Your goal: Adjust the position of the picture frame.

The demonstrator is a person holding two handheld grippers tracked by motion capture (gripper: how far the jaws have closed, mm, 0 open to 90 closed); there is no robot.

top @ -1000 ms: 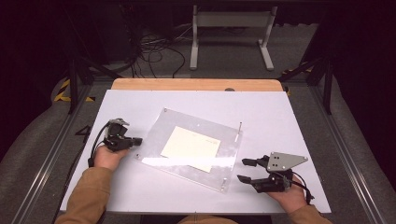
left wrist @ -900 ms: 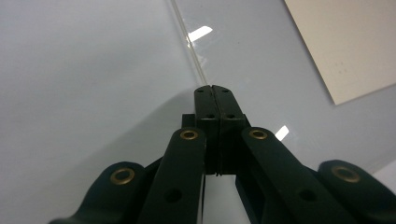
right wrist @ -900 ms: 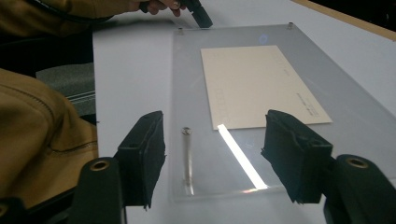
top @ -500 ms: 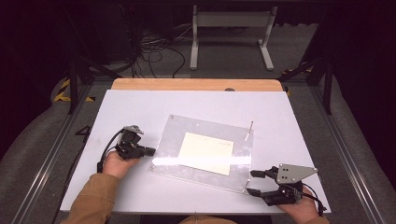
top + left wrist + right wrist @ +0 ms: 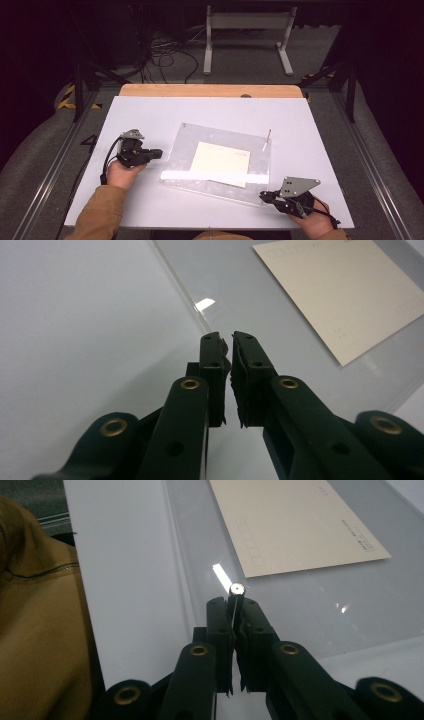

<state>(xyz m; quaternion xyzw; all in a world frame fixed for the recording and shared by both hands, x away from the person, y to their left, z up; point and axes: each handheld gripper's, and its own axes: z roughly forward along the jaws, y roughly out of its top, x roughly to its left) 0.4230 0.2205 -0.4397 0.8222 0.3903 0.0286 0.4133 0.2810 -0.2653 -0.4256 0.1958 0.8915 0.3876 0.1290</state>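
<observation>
step: likely fitting pins | my right gripper (image 5: 234, 611) pinches a small silver metal pin (image 5: 236, 588) over the clear acrylic plate (image 5: 200, 135)'s near corner | left gripper (image 5: 226, 347) nearly closed, empty, at the plate's left edge | next: seat pin upright

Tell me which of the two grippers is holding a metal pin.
The right gripper: a thin metal pin with a round head is clamped between its jaws, over the clear plate. The left gripper has nothing between its jaws.
</observation>
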